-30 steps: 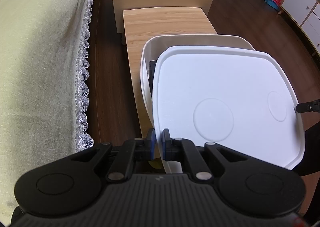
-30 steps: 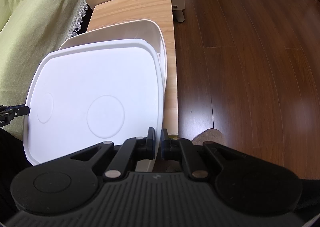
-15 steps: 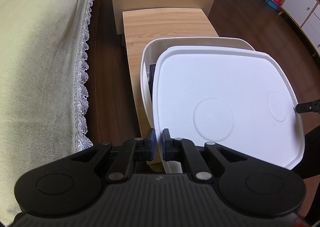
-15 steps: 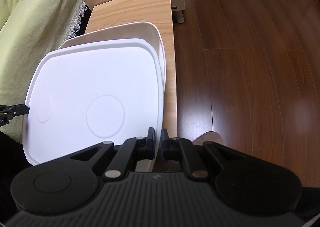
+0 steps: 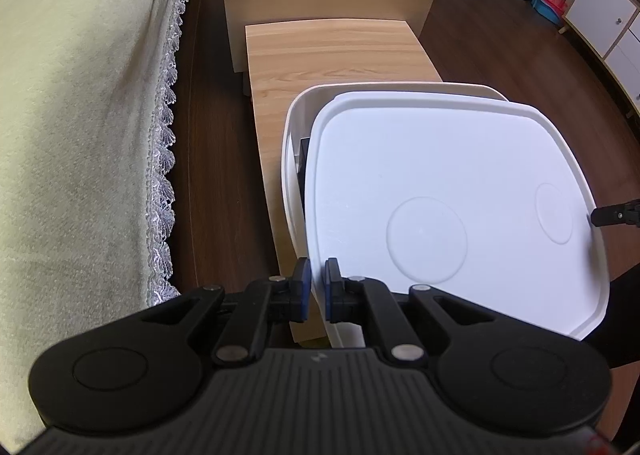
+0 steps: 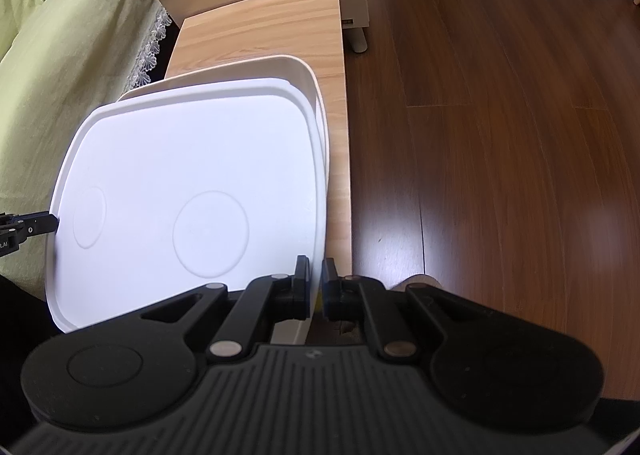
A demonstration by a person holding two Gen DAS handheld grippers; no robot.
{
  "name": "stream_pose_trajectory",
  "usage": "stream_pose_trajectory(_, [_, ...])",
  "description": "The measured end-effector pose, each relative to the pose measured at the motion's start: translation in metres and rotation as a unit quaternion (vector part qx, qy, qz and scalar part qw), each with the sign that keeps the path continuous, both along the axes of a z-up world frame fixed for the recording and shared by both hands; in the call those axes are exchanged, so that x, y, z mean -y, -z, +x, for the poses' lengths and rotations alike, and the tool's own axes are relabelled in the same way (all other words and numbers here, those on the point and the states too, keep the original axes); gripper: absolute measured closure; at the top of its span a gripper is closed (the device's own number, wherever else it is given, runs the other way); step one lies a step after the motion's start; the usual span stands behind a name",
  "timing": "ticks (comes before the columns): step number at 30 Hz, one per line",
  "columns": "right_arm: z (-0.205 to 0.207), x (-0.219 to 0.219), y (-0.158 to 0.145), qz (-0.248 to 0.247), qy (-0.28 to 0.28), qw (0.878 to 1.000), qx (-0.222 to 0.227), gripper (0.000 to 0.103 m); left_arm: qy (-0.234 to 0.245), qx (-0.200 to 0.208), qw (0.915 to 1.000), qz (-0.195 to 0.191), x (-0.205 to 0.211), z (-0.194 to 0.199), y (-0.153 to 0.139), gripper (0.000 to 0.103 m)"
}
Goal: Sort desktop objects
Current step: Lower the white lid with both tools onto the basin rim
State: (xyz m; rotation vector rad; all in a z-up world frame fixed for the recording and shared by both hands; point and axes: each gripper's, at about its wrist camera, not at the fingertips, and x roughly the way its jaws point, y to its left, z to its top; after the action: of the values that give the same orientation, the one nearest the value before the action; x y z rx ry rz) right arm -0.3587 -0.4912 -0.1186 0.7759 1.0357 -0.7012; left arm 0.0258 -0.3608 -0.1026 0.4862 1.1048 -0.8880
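While both tools, left tool (image 5: 317,279) and right tool (image 6: 315,279), pinch the lid (image 5: 440,191) over the bin (image 5: 292,159) at the table's (image 5: 320,51) near end, keep it level and square up the rims.

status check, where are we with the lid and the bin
Left gripper and right gripper both shut on the lid. Lid held over the bin, offset, not seated. Nothing in the way.
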Motion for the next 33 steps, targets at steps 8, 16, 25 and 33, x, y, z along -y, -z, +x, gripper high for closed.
stream_pose_trajectory(8, [0.001,0.002,-0.001,0.002,0.0,1.0,-0.002,0.097,-0.001,0.0,1.0,0.001,0.006,0.005,0.002,0.099])
stream_pose_trajectory(16, [0.003,0.004,-0.001,0.003,0.002,1.0,-0.003,0.097,-0.002,-0.001,1.0,0.002,0.009,0.009,0.005,0.099])
stream_pose_trajectory(25, [0.006,0.005,-0.001,0.001,0.003,1.0,-0.004,0.097,-0.005,-0.001,1.0,0.003,0.013,0.015,0.008,0.099])
stream_pose_trajectory(33, [0.01,0.012,0.002,-0.001,0.002,1.0,-0.007,0.097,-0.006,-0.002,1.0,0.005,0.017,0.02,0.011,0.099])
